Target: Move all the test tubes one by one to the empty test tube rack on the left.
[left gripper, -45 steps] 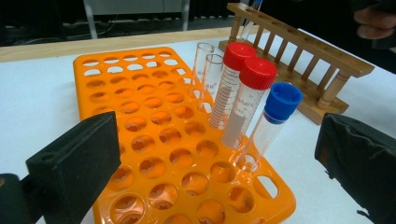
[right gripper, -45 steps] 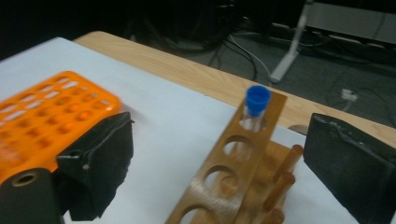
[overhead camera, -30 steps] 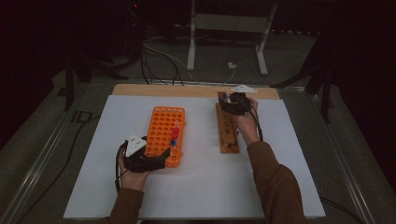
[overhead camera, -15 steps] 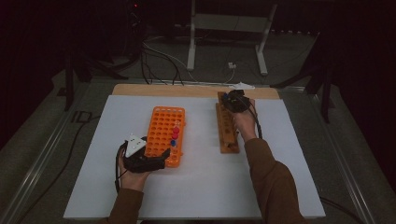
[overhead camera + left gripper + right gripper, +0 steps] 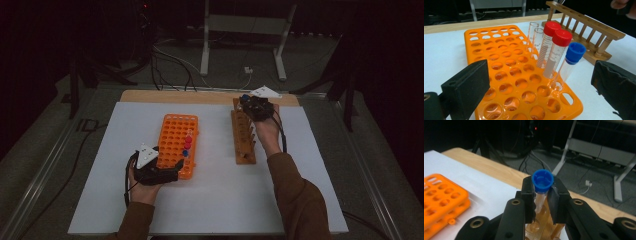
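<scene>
From my station I see a worktop [image 5: 215,210] covered by a white sheet, with a bare strip of pale wood showing along its far edge. Around it lies grey carpeted floor [image 5: 45,145]; the room behind is dark, with black cables [image 5: 170,65] trailing across the floor and a white metal stand [image 5: 242,30] on two legs beyond the far edge.

My right tongs [image 5: 543,195] are clamped on a blue-capped tube [image 5: 542,181], the two jaws pressing its clear body just below the cap. Their jaws have just been closing, and the tube sits between them. The tube stands upright over the far end of the wooden rack [image 5: 243,137], which lies lengthwise on the right part of the sheet; I cannot tell whether its lower end is in a hole.

My left tongs [image 5: 541,87] stand wide apart, gripping nothing, at the near end of the orange rack [image 5: 506,75] left of centre on the sheet. In that rack stand two red-capped tubes [image 5: 554,47], another blue-capped one [image 5: 571,60] and two uncapped glass tubes [image 5: 535,37], all along the side facing the wooden rack.
</scene>
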A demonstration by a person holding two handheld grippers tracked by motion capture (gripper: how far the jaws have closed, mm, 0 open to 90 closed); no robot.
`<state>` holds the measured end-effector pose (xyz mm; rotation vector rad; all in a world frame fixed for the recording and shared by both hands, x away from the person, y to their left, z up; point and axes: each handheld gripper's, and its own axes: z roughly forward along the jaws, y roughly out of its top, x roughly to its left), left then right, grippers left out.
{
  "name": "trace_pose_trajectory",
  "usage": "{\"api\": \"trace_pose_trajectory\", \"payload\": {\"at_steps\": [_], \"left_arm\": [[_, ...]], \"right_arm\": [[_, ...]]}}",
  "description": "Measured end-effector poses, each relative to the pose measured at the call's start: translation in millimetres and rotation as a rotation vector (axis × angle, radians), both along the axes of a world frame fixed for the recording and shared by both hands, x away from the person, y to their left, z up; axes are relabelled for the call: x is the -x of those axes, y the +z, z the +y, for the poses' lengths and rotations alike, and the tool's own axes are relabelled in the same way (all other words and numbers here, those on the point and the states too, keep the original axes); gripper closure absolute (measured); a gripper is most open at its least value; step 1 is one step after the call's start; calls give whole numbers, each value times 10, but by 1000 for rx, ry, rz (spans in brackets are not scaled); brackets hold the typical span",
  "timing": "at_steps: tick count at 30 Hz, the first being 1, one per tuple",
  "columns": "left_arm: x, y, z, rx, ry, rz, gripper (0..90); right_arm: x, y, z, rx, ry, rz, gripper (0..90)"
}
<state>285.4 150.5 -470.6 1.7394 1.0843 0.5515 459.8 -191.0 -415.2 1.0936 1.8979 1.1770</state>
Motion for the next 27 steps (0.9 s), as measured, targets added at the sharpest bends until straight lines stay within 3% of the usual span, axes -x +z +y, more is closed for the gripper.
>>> {"api": "trace_pose_trajectory", "payload": {"at_steps": [5, 10, 27], "left_arm": [[3, 9, 4, 3, 4, -7, 23], [7, 17, -8, 4, 2, -13, 23], [46, 66, -101, -36, -25, -62, 32]], "right_arm": [[156, 134, -36, -21, 27, -42, 768], [320, 159, 6, -29, 76, -42, 767], [770, 117, 63, -82, 193, 5, 765]]}}
